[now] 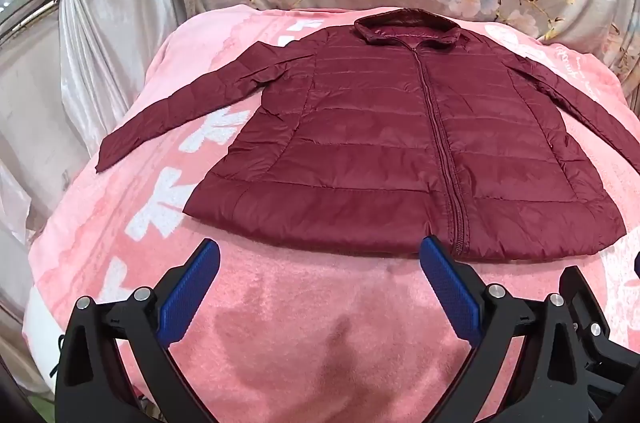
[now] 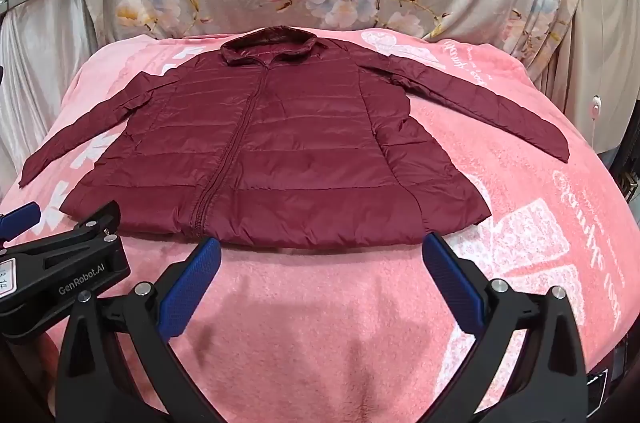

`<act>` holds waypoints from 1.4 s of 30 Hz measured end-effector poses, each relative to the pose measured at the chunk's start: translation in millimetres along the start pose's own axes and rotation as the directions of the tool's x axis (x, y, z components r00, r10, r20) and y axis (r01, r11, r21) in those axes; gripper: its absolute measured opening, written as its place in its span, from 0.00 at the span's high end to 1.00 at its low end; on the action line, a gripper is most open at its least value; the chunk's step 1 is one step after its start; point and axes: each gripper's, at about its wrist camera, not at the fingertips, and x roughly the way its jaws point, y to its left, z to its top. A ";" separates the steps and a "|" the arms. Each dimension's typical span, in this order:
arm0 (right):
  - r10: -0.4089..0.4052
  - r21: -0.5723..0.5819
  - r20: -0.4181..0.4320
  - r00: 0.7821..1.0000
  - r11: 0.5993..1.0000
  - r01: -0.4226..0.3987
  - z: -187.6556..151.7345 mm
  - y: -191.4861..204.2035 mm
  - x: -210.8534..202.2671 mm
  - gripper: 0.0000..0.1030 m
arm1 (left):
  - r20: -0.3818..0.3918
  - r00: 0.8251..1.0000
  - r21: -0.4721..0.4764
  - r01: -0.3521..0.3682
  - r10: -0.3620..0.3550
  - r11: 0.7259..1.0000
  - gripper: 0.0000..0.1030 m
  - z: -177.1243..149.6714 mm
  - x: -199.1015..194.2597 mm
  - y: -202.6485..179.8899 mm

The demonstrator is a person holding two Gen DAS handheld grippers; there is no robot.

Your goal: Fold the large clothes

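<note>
While both grippers hover released, the maroon quilted jacket (image 1: 400, 143) lies flat, zipped, sleeves spread on the pink blanket (image 1: 300, 323)

Both views are evenly and brightly lit from above. Soft shadows are cast on the pink blanket (image 1: 280, 323) near the lower edge. Strong fisheye curvature and dark vignetted corners are seen; mild sheen is shown by the jacket (image 2: 280, 143).

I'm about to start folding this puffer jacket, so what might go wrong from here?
The jacket has shiny, slick fabric, so a pinch may slip or the fold slide open. Its sleeve is spread far out, a long reach for the right gripper. The fuzzy blanket could get pinched along with the hem.
</note>
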 end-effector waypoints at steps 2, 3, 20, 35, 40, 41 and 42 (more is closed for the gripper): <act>-0.002 -0.001 -0.001 1.000 1.000 0.002 0.2 -0.5 -0.5 0.04 | -0.003 1.000 -0.017 0.024 -0.024 1.000 0.05 0.5 0.8 2.4; -0.002 -0.001 -0.003 1.000 1.000 0.002 0.6 -0.7 -0.5 0.04 | -0.002 1.000 -0.015 0.023 -0.023 1.000 0.05 0.6 0.9 2.4; -0.002 0.002 0.012 1.000 1.000 0.002 -1.2 0.7 -8.9 0.04 | 0.002 1.000 -0.024 0.028 -0.028 0.999 0.05 -2.6 -8.4 4.6; 0.000 0.005 0.016 1.000 1.000 0.000 -3.1 0.5 -11.0 0.04 | 0.004 1.000 -0.026 0.031 -0.031 0.999 0.05 -3.9 -12.1 6.6; 0.000 0.005 0.015 1.000 1.000 0.000 -3.4 1.0 -10.4 0.04 | 0.004 1.000 -0.026 0.031 -0.030 0.999 0.05 -3.9 -11.6 6.8; 0.000 0.004 0.015 1.000 1.000 0.000 -3.4 1.0 -10.8 0.04 | 0.003 1.000 -0.026 0.031 -0.031 0.999 0.05 -4.1 -11.9 7.0; 0.000 0.004 0.016 1.000 1.000 0.000 -3.7 0.6 -9.7 0.04 | 0.003 0.999 -0.026 0.032 -0.032 0.999 0.05 -3.8 -11.4 6.9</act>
